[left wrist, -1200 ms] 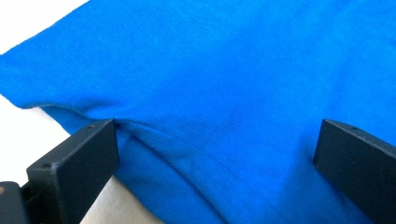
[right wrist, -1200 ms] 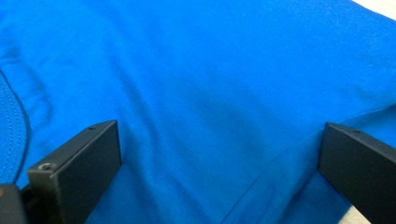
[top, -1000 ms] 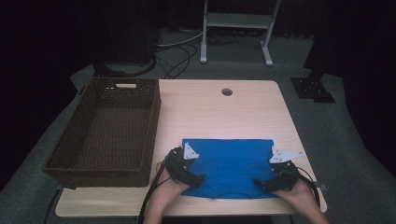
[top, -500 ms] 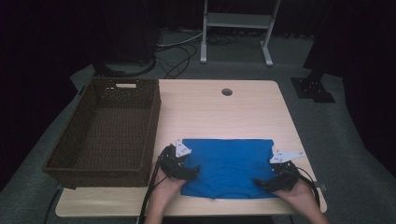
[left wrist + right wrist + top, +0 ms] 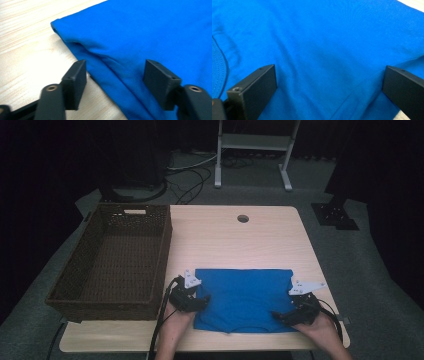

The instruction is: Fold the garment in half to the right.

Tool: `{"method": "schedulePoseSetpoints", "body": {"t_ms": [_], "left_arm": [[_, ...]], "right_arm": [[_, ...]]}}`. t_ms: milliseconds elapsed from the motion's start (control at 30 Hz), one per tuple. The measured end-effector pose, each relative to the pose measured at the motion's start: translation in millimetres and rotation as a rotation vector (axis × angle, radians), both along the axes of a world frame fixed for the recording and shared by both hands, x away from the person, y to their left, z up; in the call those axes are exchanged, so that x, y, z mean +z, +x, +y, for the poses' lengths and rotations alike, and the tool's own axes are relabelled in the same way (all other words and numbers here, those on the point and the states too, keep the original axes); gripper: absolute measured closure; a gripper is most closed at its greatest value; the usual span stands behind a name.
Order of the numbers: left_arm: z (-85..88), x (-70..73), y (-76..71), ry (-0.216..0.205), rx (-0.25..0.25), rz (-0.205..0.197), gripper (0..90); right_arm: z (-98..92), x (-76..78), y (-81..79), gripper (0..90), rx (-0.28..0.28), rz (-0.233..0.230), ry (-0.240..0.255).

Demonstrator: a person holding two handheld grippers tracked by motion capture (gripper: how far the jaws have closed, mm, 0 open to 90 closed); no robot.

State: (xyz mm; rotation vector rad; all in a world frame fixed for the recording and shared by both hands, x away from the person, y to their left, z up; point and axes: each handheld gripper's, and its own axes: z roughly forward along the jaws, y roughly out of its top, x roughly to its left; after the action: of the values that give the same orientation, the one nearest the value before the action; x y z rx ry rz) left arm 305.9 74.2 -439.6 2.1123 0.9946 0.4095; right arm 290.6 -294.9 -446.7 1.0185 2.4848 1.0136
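One blue shirt (image 5: 243, 299), flat on my tabletop (image 5: 240, 245) beside the basket (image 5: 112, 260). Left hand-held gripper (image 5: 202, 301): jaws just closing, astride its left edge, not yet pinching. Right hand-held gripper (image 5: 277, 316): spread wide over its right side.

High view: table (image 5: 260, 240) lit evenly from overhead, surroundings from 9 to 3 o'clock near-black; soft, low-res. Left gripper view: glare on wood at 9 o'clock, jaws blurred at 6. Right gripper view: flat light, cloth (image 5: 324, 50) weave sharp mid-frame.
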Motion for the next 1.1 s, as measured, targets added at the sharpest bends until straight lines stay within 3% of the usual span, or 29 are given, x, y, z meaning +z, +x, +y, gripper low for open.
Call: {"method": "schedulePoseSetpoints", "body": {"t_ms": [500, 667, 833, 1100], "left_arm": [[-2.7, 0.3, -3.5, -0.041, -0.077, 0.02, 81.3], [-1.9, 0.8, -4.4, -0.032, -0.069, 0.015, 82.6], [3.1, 0.5, -6.1, -0.028, -0.047, 0.006, 82.5], [7.6, 1.3, -6.3, -0.015, -0.036, 0.002, 82.4]], "right_arm": [[0.0, 0.0, -0.2, 0.0, 0.002, 0.0, 0.0], [-2.3, 0.8, 0.8, 0.0, 0.029, 0.002, 0.0], [-7.9, 4.0, 6.3, 0.0, 0.065, -0.028, -0.006], [-4.7, 1.8, 20.8, 0.0, 0.124, -0.012, -0.005]]}}
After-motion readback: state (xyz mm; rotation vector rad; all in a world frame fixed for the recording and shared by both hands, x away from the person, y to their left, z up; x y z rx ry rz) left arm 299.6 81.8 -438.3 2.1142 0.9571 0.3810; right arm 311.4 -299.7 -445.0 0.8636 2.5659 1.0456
